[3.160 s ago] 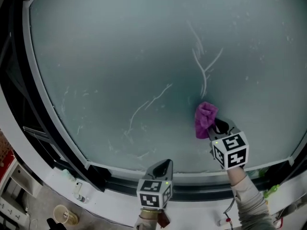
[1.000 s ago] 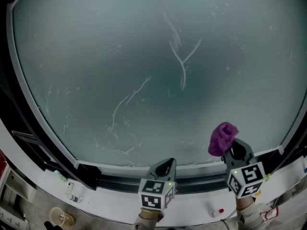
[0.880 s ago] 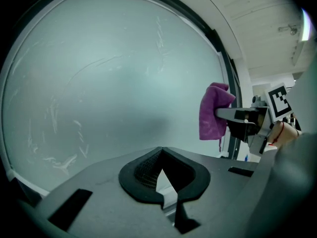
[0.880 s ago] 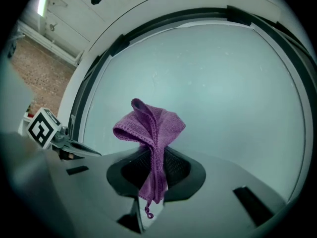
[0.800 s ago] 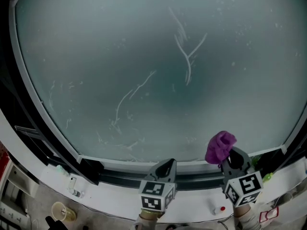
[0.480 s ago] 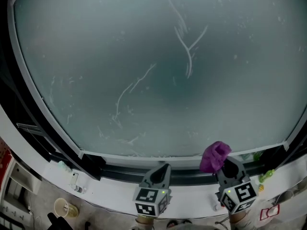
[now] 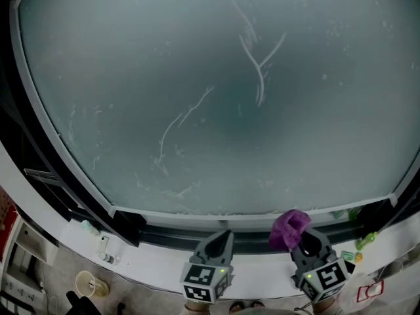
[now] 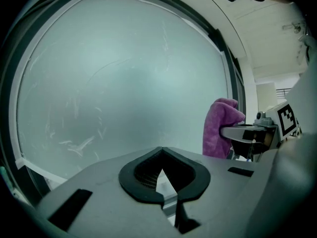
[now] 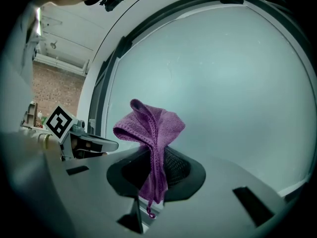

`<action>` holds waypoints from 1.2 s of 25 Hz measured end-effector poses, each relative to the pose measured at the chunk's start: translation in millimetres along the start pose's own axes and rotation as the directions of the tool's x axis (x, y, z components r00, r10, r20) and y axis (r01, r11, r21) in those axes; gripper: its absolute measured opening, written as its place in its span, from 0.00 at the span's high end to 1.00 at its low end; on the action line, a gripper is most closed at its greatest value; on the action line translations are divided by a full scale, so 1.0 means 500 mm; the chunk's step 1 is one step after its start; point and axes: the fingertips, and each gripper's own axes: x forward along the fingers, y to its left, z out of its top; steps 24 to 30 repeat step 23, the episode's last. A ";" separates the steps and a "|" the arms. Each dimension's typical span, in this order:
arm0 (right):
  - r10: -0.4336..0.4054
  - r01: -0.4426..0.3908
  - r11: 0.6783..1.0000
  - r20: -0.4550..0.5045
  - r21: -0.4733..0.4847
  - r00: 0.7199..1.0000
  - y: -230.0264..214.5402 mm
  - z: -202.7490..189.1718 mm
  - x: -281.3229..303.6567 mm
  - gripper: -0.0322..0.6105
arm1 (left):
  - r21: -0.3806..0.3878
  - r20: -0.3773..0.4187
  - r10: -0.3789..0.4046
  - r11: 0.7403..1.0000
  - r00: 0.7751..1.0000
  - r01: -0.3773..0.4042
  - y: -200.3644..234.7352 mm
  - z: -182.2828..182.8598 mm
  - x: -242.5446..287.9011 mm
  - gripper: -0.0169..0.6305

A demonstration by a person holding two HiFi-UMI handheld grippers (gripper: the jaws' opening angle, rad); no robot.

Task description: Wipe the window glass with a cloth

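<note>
- While the right gripper [image 7: 300,236] pinches a purple knitted cloth [image 7: 289,225] between its closed jaws, the cloth stands up from them in a folded bunch, and a loose tail hangs below.
- The cloth is at the lower right edge of the window glass [image 7: 197,77], over the dark window frame [image 7: 170,231]; I cannot tell if it touches the pane.
- The left gripper [image 7: 223,233] is near it, low over the same frame, its jaws pressed together at the tips and holding nothing.
- Thin white streaks [image 7: 259,64] cross the hazy glass.
- Each gripper's marker cube [image 7: 325,279] carries black-and-white square patterns.
</note>
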 end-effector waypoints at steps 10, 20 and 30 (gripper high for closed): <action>-0.018 0.018 1.000 0.010 -0.003 1.000 -0.015 0.018 0.000 0.87 | 0.011 0.014 -0.016 1.000 1.000 0.015 -0.005 0.013 0.017 0.97; -0.011 0.011 1.000 0.006 -0.029 1.000 -0.011 0.021 0.003 0.87 | 0.014 0.010 -0.040 0.999 0.999 0.040 -0.015 0.013 0.028 0.97; 0.002 -0.002 0.999 0.006 -0.040 1.000 -0.004 0.020 0.006 0.87 | 0.013 0.010 -0.042 0.999 0.999 0.042 -0.014 0.014 0.031 0.97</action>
